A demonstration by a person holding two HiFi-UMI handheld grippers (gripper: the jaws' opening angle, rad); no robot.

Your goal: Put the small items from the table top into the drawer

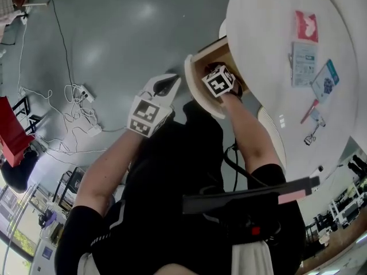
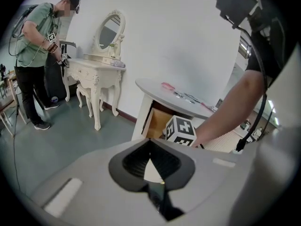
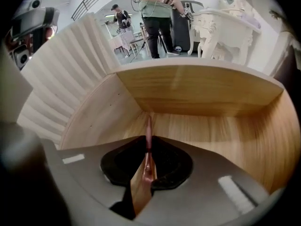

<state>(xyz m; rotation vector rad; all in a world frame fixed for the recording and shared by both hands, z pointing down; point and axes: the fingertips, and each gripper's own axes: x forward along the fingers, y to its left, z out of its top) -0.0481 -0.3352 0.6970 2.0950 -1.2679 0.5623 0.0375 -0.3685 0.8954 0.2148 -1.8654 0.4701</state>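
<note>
The thin pink piece (image 3: pixel 148 140) is pinched edge-on between my right tongs (image 3: pixel 148 147), which are closed on it down inside the open wooden drawer (image 3: pixel 197 91), just above the drawer's floor. I cannot tell exactly what it is. It looks slender, light and fairly stiff, so I judge a light pinch is enough. Being that narrow, it could swivel or slip out if my grip loosens unevenly, so the mid-length hold it has now seems the right place. It should drop flat without harm.

In the head view my right forearm reaches forward and down, with the marker cube sitting in the drawer's mouth (image 1: pixel 198 90) under the edge of the round white worktop (image 1: pixel 264 33). My left tongs (image 1: pixel 163 87) hang just outside the drawer, closed on nothing, elbow bent and held close.

On the worktop lie a red packet (image 1: pixel 306 26), a white packet (image 1: pixel 304 63), a blue packet (image 1: pixel 325 80) and a small metal clip (image 1: pixel 312 136). All look light and flat, best taken by an edge.
</note>
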